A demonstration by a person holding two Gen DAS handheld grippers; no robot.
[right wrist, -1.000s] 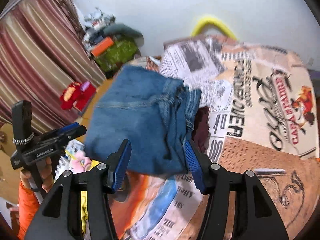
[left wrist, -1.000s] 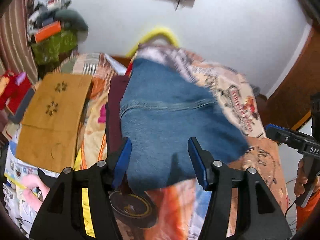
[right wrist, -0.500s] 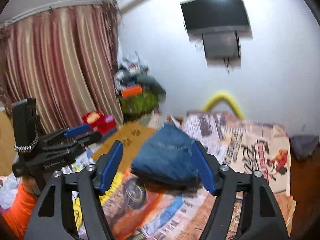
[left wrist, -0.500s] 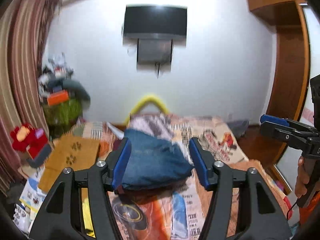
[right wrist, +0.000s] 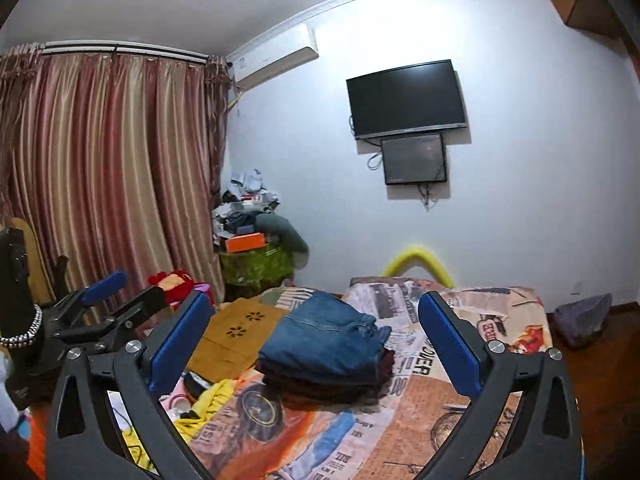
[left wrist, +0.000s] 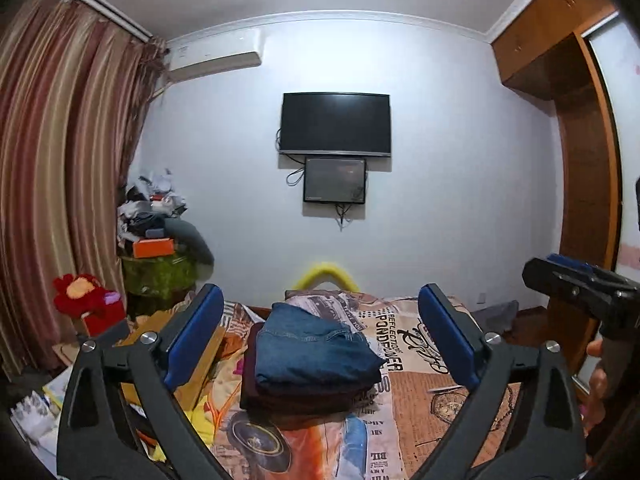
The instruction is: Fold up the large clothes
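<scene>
Now both grippers clear of work: left gripper (left wrist: pixel 318 338) and right gripper (right wrist: pixel 316 340) fingers spread wide, empty. Folded jeans (left wrist: pixel 314 350) rest atop maroon garment (left wrist: pixel 298 398), mid-bed (left wrist: pixel 436 404). Risk: top fold bulges, right edge overhangs; nudge or soft bedspread could slump stack, undo fold.

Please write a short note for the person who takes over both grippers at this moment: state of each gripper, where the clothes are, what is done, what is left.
Left gripper: open, empty, off the bed.
Right gripper: open, empty, off the bed.
Folded blue jeans lie on top of a folded dark maroon garment, stacked on the printed bedspread.
Done: jeans folded and stacked.
Left: no other unfolded large garment is clearly in view; check the yellow cloth at the bed's edge.
</scene>
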